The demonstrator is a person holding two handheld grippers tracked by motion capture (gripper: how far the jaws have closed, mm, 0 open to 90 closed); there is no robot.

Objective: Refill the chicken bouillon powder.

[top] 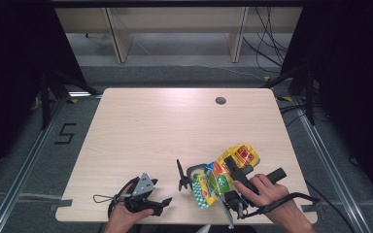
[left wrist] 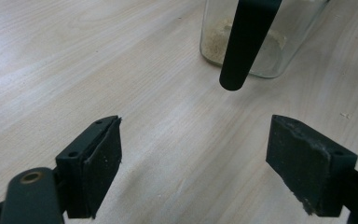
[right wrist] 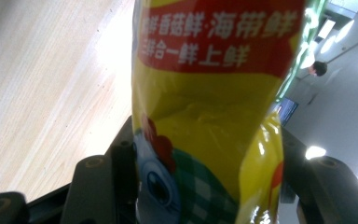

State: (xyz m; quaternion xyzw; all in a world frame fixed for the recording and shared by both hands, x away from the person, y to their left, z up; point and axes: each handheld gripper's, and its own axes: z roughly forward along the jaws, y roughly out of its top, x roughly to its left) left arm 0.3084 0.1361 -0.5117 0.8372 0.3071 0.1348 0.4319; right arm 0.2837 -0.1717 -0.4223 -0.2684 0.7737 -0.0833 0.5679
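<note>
The table (top: 141, 131) is light wood w/ a small dark round hole (top: 220, 100) near its far edge, and most of the top is bare.

On the near right part lies the biggest thing, a shiny yellow bag (top: 223, 174). It has a red band w/ white Chinese characters, orange and green patches, and a green-white check pattern at its left end. In the right gripper view the bag (right wrist: 205, 116) stands close in front of the camera; a cartoon face w/ a blue eye and a red comb is printed low on it, and the foil is creased and reflects light.

Just left of the bag is a glass jar (top: 195, 171). In the left gripper view the jar (left wrist: 261, 42) holds a bit of pale crumbs at the bottom, and a dark rod (left wrist: 247, 44) hangs in front of it.

The right gripper (top: 234, 167) is clamped on the bag, one jaw on each side.

The left gripper (top: 161, 204) rests at the near left edge, jaws spread wide w/ nothing between, just above the wood.
</note>
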